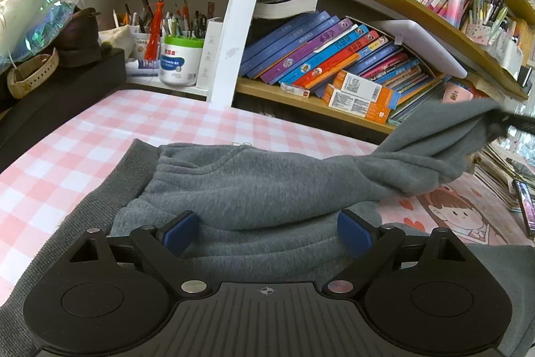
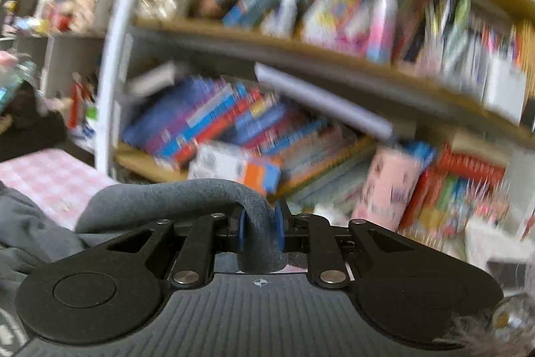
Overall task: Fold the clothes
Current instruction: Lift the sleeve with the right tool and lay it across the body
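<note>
A grey sweatshirt (image 1: 254, 186) lies on the pink checked tablecloth (image 1: 100, 129) in the left wrist view. My left gripper (image 1: 265, 231) hovers open just above its body, blue pads apart with cloth below them. One sleeve (image 1: 434, 139) rises to the right, where my right gripper (image 1: 505, 121) holds its end above the table. In the blurred right wrist view my right gripper (image 2: 261, 225) is shut on that grey sleeve (image 2: 257, 216), which loops over the left finger and hangs down between the blue pads.
A wooden bookshelf (image 1: 334, 102) packed with leaning books (image 1: 321, 52) runs along the back. A white post (image 1: 234, 22) stands at the table's far edge. Pen pots and a white tub (image 1: 179, 62) sit back left. A black box (image 1: 60, 96) borders the left; a phone (image 1: 525, 206) lies at the right.
</note>
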`<state>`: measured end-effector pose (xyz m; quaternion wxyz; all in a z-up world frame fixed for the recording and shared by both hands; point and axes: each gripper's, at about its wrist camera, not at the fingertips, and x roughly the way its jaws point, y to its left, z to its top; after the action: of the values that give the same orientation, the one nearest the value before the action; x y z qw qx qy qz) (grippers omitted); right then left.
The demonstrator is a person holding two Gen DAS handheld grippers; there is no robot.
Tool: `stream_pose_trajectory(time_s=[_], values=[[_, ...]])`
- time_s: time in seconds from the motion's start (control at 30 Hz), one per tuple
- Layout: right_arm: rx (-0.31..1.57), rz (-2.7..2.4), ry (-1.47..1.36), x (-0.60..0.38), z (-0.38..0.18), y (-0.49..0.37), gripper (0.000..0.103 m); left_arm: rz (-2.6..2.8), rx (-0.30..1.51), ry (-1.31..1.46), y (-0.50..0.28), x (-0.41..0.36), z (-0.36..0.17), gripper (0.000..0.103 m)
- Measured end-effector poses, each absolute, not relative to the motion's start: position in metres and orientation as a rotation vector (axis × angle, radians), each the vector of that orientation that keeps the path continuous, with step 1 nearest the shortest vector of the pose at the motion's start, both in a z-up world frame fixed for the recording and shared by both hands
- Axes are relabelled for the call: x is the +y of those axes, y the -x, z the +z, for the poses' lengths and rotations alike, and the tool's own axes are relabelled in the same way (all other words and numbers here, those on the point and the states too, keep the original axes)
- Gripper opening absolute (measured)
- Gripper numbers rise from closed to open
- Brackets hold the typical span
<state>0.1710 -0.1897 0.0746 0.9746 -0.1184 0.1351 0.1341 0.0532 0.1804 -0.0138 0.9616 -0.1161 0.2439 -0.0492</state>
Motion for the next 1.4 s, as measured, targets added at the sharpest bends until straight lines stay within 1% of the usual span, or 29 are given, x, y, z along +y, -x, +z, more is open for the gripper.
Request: stream_pose_trajectory(time_s=[0.03,0.1,0.13,0.17,0.2,0.27,0.37,0.53,0.63,0.73,0.83,0.9,0.93,0.97,1.0,1.03,1.07,1.1,1.2,1.3,1.4], values=[[0.305,0.259,0.241,-0.192,0.068,-0.181,0.020,-0.100,0.494,0.236,-0.053,0.180,-0.014,0.093],[0.342,0.226,0.265,-0.196,0.055,-0.192,0.034,-0.099,0.494,0.238,-0.054,0.180,-0.014,0.093],[0.361,0.210,0.277,-0.197,0.048,-0.197,0.038,-0.099,0.495,0.239,-0.054,0.180,-0.014,0.093],[0.380,0.194,0.289,-0.199,0.041,-0.202,0.051,-0.098,0.495,0.240,-0.054,0.180,-0.014,0.093],[0.398,0.177,0.301,-0.201,0.034,-0.207,0.060,-0.098,0.496,0.240,-0.054,0.180,-0.014,0.093],[0.422,0.187,0.291,-0.208,0.026,-0.207,0.060,-0.098,0.496,0.241,-0.054,0.180,-0.014,0.093],[0.456,0.238,0.292,-0.215,0.016,-0.197,0.065,-0.097,0.496,0.240,-0.054,0.180,-0.014,0.093],[0.507,0.301,0.344,-0.211,0.002,-0.188,0.066,-0.098,0.497,0.241,-0.054,0.180,-0.014,0.093],[0.530,0.325,0.245,-0.215,0.002,-0.193,0.065,-0.098,0.499,0.243,-0.054,0.181,-0.014,0.093],[0.573,0.364,0.004,-0.227,0.006,-0.208,0.064,-0.098,0.499,0.244,-0.054,0.181,-0.015,0.093],[0.627,0.386,-0.251,-0.235,0.005,-0.226,0.058,-0.098,0.499,0.243,-0.054,0.181,-0.015,0.093],[0.651,0.370,-0.319,-0.233,0.001,-0.236,0.046,-0.098,0.499,0.243,-0.054,0.182,-0.015,0.094],[0.663,0.360,-0.344,-0.231,-0.001,-0.241,0.044,-0.098,0.498,0.243,-0.054,0.182,-0.015,0.094],[0.675,0.352,-0.359,-0.230,-0.003,-0.245,0.039,-0.098,0.498,0.242,-0.054,0.182,-0.015,0.094],[0.687,0.350,-0.360,-0.228,-0.005,-0.247,0.027,-0.098,0.498,0.242,-0.054,0.182,-0.015,0.094],[0.701,0.351,-0.366,-0.227,-0.008,-0.248,0.020,-0.099,0.499,0.241,-0.054,0.182,-0.015,0.094],[0.709,0.361,-0.384,-0.228,-0.009,-0.247,0.010,-0.098,0.499,0.241,-0.054,0.182,-0.015,0.094],[0.706,0.375,-0.406,-0.229,-0.010,-0.242,0.007,-0.098,0.499,0.240,-0.054,0.182,-0.015,0.094],[0.647,0.424,-0.524,-0.244,-0.002,-0.216,0.006,-0.098,0.498,0.239,-0.054,0.181,-0.015,0.094],[0.536,0.479,-0.656,-0.260,0.018,-0.182,0.006,-0.098,0.498,0.239,-0.054,0.181,-0.015,0.094],[0.434,0.530,-0.680,-0.264,0.045,-0.160,0.006,-0.098,0.499,0.240,-0.054,0.181,-0.015,0.094]])
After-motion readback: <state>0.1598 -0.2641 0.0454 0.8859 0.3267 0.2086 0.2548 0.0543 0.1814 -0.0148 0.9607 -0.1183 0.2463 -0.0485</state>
